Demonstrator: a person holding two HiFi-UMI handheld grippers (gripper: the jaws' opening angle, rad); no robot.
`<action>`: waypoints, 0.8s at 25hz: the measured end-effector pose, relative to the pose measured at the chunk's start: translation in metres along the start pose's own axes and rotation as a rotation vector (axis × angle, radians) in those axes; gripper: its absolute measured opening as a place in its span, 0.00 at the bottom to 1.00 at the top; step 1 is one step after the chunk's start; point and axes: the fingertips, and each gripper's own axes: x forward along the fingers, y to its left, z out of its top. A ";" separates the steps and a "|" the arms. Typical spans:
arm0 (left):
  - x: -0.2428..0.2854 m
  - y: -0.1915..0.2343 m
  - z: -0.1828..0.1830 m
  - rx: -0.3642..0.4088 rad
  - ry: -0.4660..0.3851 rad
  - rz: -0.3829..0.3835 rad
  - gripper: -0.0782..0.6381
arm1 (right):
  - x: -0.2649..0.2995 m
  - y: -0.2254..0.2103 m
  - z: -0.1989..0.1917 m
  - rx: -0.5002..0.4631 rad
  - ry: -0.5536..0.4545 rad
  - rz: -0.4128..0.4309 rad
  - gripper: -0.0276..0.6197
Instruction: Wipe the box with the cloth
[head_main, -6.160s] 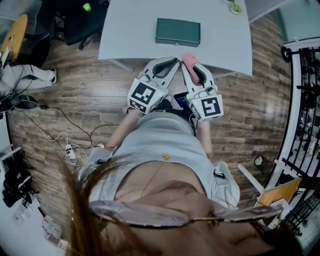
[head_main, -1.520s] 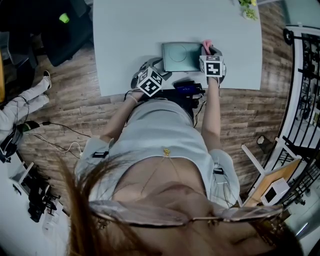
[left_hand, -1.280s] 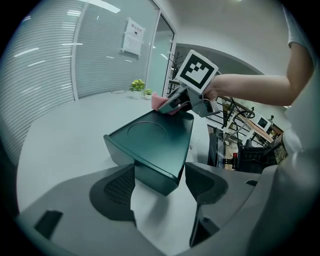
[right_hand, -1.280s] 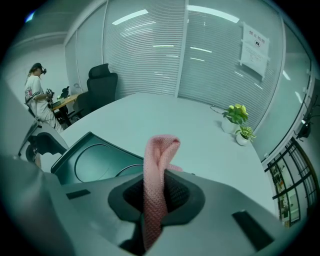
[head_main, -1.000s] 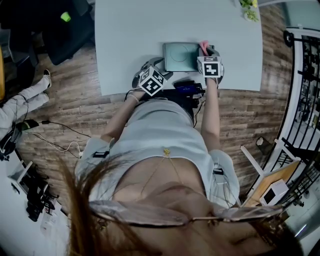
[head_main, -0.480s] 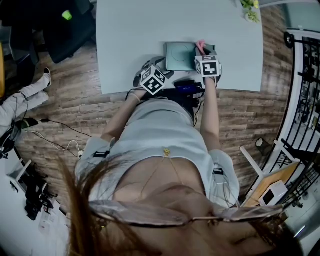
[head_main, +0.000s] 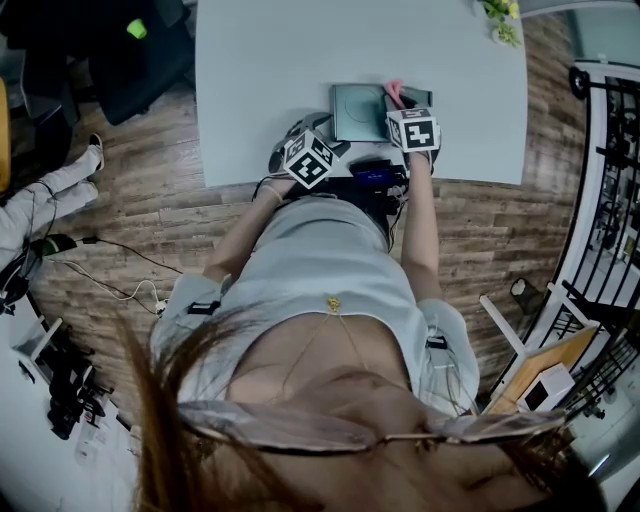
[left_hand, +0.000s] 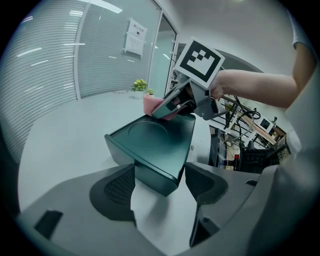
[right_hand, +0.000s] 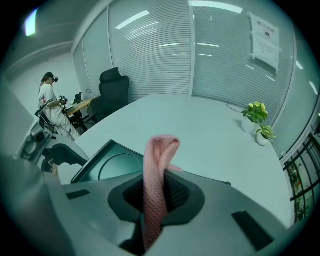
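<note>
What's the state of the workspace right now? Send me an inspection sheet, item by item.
Surface: pale table, with the box near its front edge.
Job's things: dark green box lying flat; pink cloth held over the box's top.
Clutter: small potted plants at the table's far right corner.
Grippers: left gripper has its jaws apart, with the box's near corner between them; right gripper is shut on the cloth.
Cables: loose cables on the floor to the person's left; nothing seen on the table.
Surroundings: wood floor; black office chair; another person standing beyond the table.
</note>
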 end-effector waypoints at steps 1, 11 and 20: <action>0.000 0.000 0.000 -0.001 -0.001 0.000 0.54 | 0.000 0.003 0.001 0.010 -0.003 0.013 0.10; -0.003 0.000 -0.001 -0.009 -0.008 -0.001 0.54 | 0.006 0.028 0.011 0.028 -0.009 0.081 0.10; -0.003 -0.001 0.000 -0.012 -0.009 0.002 0.54 | 0.010 0.048 0.014 0.007 0.007 0.115 0.10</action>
